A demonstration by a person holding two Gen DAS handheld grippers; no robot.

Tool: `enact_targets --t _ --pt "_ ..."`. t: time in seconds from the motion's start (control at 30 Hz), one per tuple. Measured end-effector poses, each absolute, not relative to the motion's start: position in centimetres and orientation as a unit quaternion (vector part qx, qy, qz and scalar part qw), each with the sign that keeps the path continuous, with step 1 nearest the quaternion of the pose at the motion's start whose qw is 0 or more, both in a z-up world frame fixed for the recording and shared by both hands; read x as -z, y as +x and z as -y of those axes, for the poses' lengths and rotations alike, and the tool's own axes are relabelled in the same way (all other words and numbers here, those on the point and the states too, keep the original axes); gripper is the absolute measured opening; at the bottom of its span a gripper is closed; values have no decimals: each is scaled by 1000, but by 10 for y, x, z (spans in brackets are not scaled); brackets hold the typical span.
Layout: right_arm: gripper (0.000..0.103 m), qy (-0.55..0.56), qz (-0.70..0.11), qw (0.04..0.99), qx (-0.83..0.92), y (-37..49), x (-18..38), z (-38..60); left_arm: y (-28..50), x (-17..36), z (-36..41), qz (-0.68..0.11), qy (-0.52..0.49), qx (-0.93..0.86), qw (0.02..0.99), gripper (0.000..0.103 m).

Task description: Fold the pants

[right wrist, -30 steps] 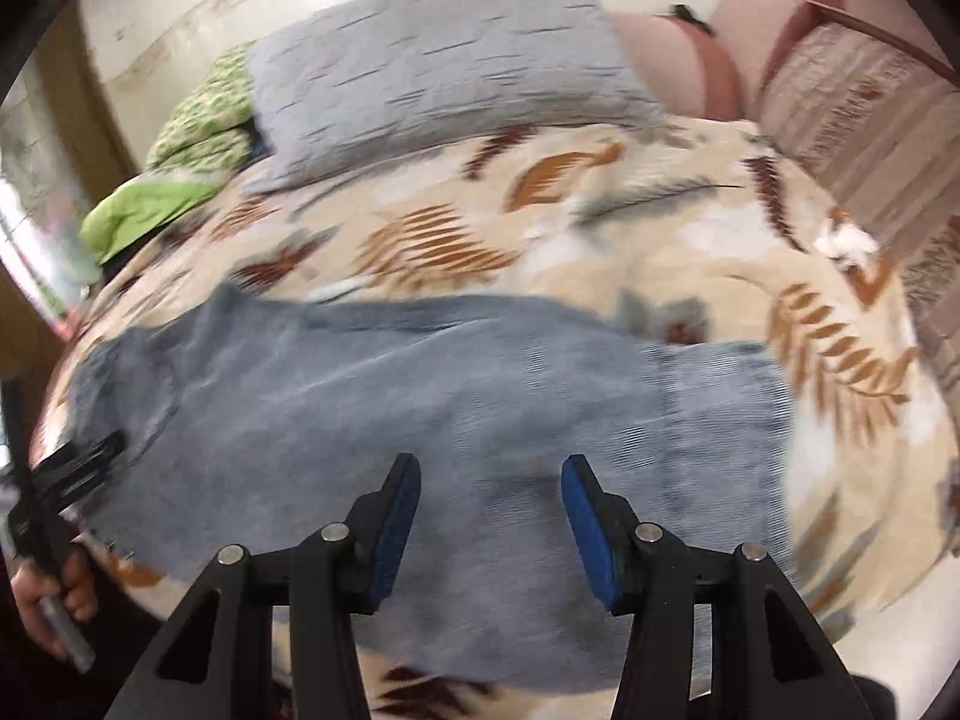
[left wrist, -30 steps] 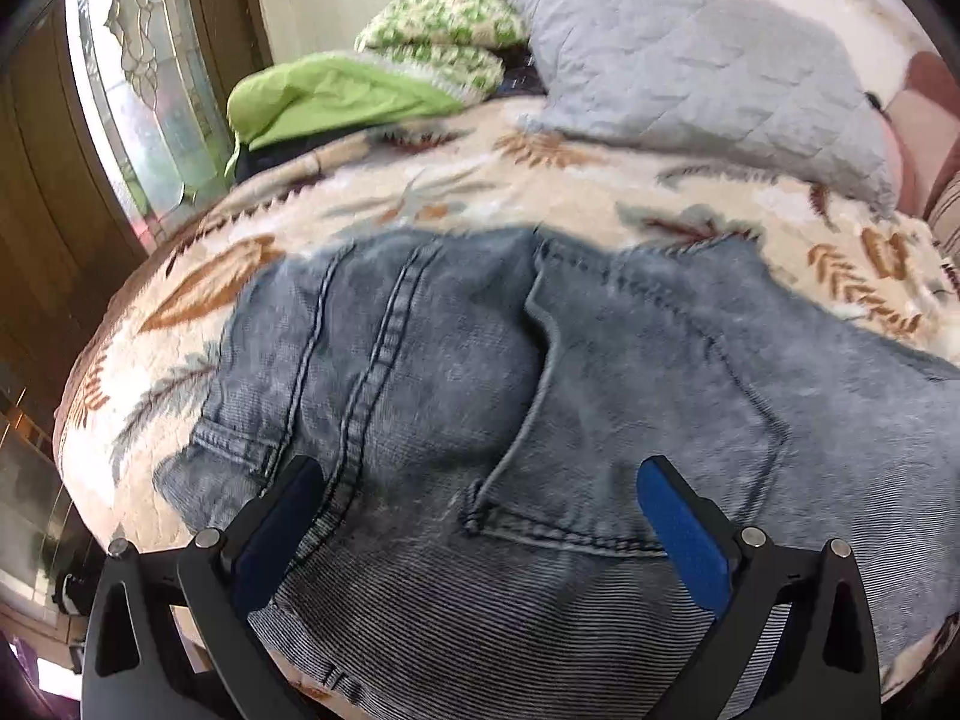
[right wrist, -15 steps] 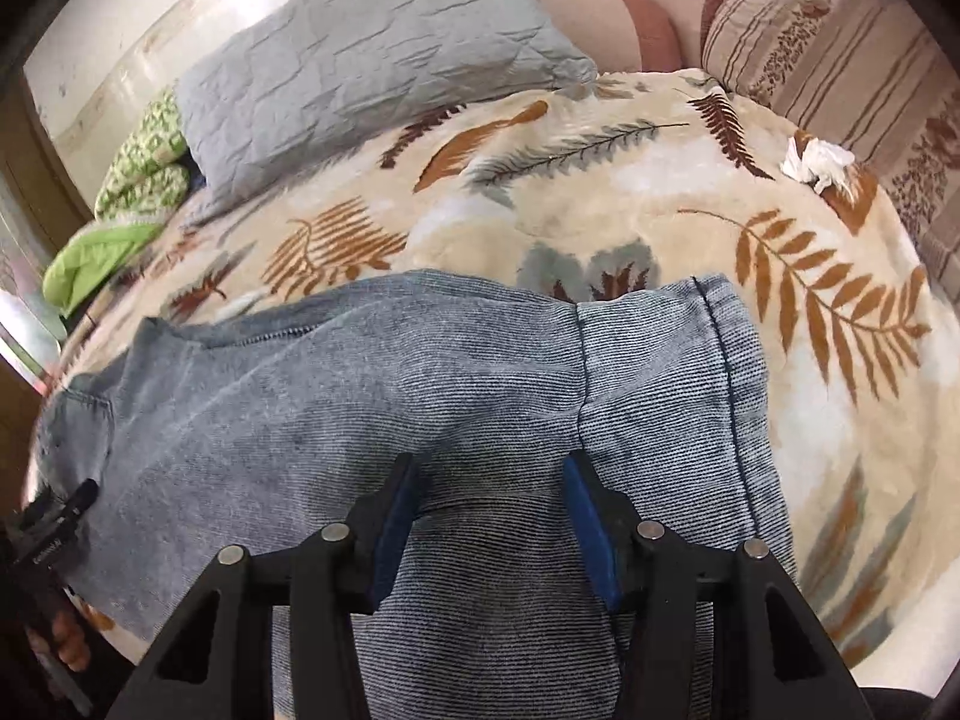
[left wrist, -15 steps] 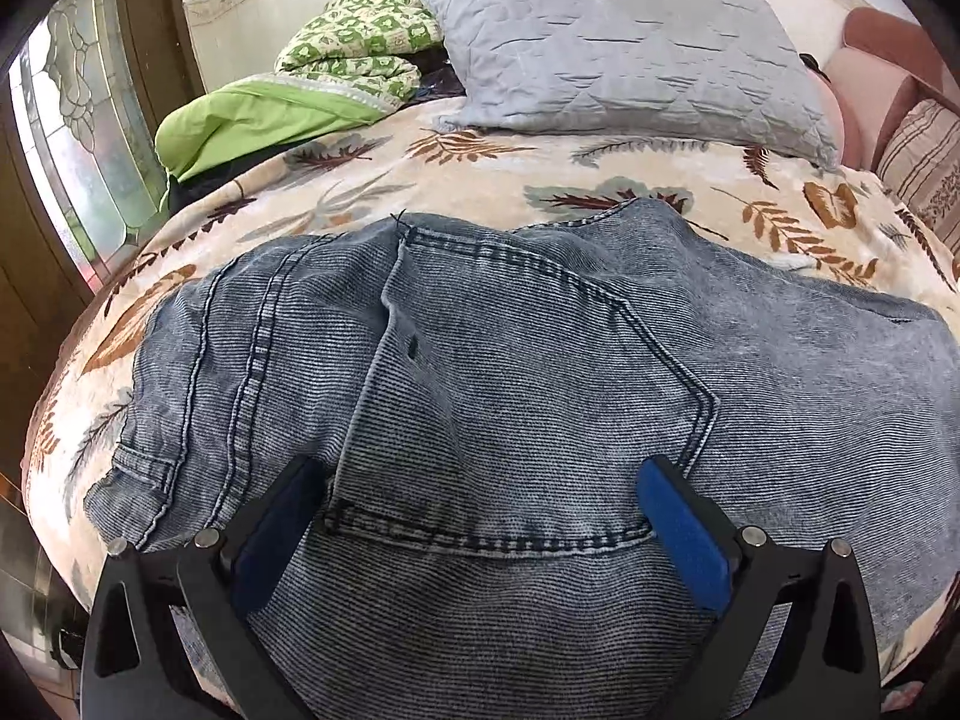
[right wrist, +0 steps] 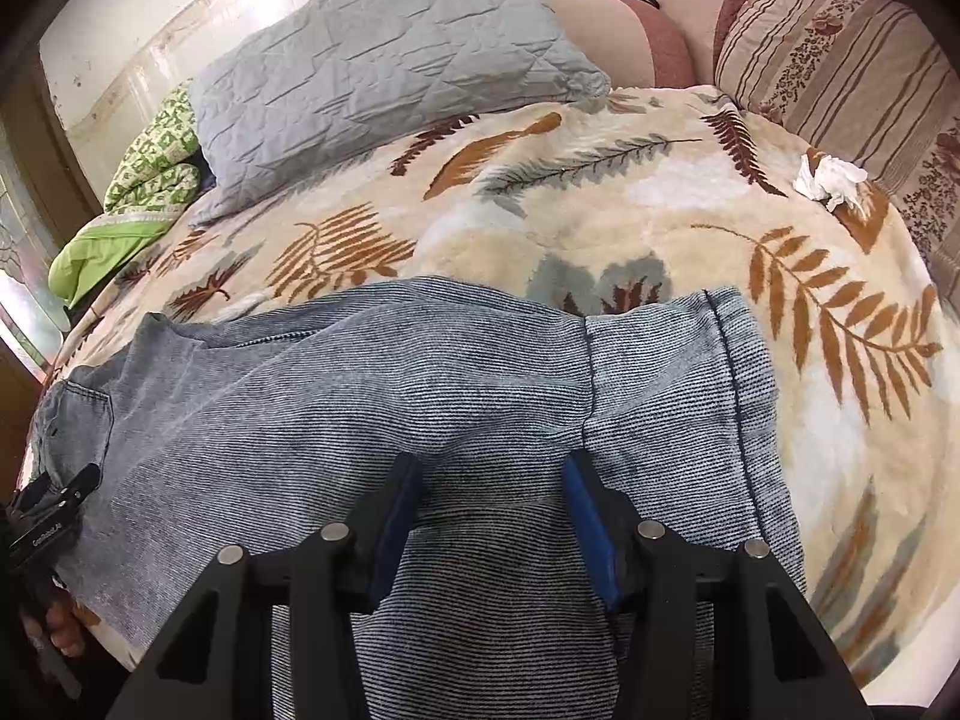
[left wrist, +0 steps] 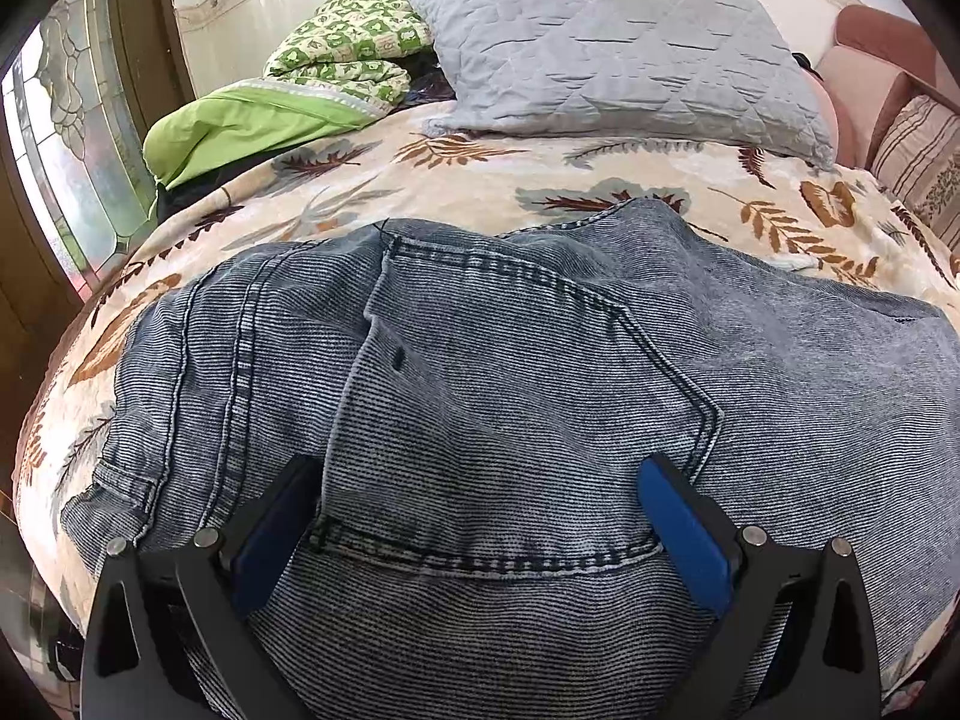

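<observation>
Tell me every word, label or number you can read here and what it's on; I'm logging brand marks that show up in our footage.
Small white lettering on the left gripper, seen at the left edge of the right wrist view: too small and tilted to read with confidence.
Jeans: no label or tag text visible.
Blanket, grey pillow, striped cushion: patterns only, no text.

Pants [left wrist: 510, 396]: ribbed, faded blue denim, matt, heavy stitched seams, lying between and ahead of both sets of jaws. Blanket [right wrist: 600, 228] beyond the jaws: plush, fuzzy pile, leaf print. Pillow [left wrist: 618, 54] farther off: quilted grey cloth, creased. Left gripper [left wrist: 480, 516] and right gripper [right wrist: 489, 510]: matt black plastic, blue pads, bright metal pins.
</observation>
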State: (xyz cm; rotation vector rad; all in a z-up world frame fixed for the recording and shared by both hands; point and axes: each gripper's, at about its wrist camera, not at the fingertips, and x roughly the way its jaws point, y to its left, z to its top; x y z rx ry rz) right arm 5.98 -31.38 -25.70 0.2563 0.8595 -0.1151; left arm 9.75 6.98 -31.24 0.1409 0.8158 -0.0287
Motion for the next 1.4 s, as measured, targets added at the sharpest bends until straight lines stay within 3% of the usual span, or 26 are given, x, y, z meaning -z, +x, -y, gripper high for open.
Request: enact_targets --t 0.17,0.37,0.6,0.97,1.4 --pt "54 138 -419 896 47 54 250 318 94 312 -70 -390 71 13 918 103" --pt "55 264 -398 878 30 23 232 354 92 311 -69 -387 71 10 919 103" --pt "73 386 -353 852 -26 -26 211 373 91 309 -70 -392 70 13 917 103" --pt "76 489 -417 766 -26 -35 268 354 86 305 -73 -402 66 24 913 103" --pt "76 576 -373 727 7 -40 298 376 85 305 -73 -406 67 20 911 103"
